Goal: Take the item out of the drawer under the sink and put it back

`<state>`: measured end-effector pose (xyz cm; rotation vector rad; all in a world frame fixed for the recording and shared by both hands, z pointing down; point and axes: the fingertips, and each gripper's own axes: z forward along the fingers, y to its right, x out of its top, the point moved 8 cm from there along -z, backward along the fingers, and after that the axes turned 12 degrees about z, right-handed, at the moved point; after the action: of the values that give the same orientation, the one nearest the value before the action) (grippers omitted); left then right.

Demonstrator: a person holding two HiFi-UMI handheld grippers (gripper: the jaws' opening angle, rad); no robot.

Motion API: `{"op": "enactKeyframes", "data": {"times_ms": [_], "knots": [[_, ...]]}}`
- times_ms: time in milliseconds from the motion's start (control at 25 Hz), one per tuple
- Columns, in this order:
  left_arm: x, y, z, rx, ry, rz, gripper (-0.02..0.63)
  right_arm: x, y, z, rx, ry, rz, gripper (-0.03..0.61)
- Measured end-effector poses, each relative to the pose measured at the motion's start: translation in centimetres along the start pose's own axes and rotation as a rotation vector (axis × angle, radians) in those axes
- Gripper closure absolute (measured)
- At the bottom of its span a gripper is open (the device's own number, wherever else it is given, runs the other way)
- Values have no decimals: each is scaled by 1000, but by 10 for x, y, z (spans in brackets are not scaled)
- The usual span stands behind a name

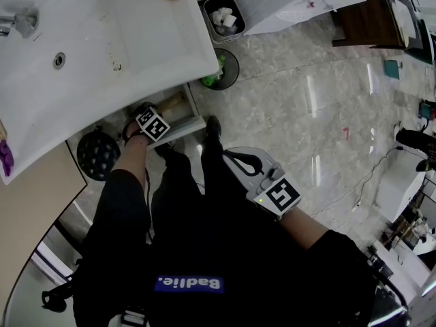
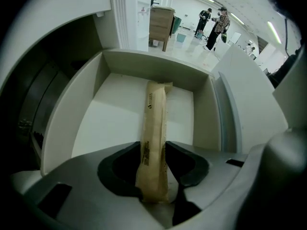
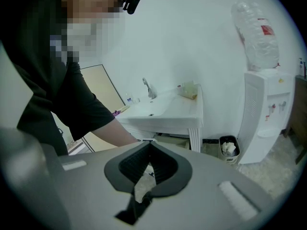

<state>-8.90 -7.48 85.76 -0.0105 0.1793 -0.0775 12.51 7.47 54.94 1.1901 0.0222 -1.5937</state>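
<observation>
- Working under white sink (image 1: pixel 122 39); basin overhanging, so reaching in from front edge, arm going down past rim.
- Leaving drawer (image 2: pixel 86 104) pulled out below basin, prob. so its floor stays reachable from straight above; showing nothing inside but one item.
- Parking R gripper (image 3: pixel 149 145) well apart from drawer, out over floor beside person's leg, angled down toward sink. Keeping jaws pressed together on nothing, so looking idle and prob. just staying out of L arm's way.
- Hanging L gripper (image 2: pixel 153 146) straight down into drawer, jaws spread wide either side of item's near end. Pads seemingly not squeezing, w/ slim gap showing on one side.
- Finding task item, a tan paper packet (image 2: pixel 156 114), lying flat on drawer floor, running lengthwise toward back wall at about mid-width, near end btw. L jaws.
- Judging from that: packet resting in drawer, either set down or not yet picked up; cannot tell which. Straddling narrow width rather than length, since only that fits btw. jaws.
</observation>
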Motion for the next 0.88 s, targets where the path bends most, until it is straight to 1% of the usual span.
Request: {"op": "enactKeyframes", "data": {"times_ms": [160,240,280,360,600,880], "knots": [[-3,-1,-2,28,14,-1,474,-1,1,-1,-7,7,1,577],[-4,-1,-7,50,20,-8,520,0,1,-3,-7,8,-1,577],[-4,-1,-11,57,25,-12,529,1,0,-3,-7,9,-3,577],[-2,-1,-20,64,37,-14,534,4,-2,-3,-2,12,-12,577],[4,2,-51,74,72,30,535,14,-14,-1,21,25,-35,577],[12,12,-95,107,125,26,538,27,-25,-7,41,68,-58,577]]}}
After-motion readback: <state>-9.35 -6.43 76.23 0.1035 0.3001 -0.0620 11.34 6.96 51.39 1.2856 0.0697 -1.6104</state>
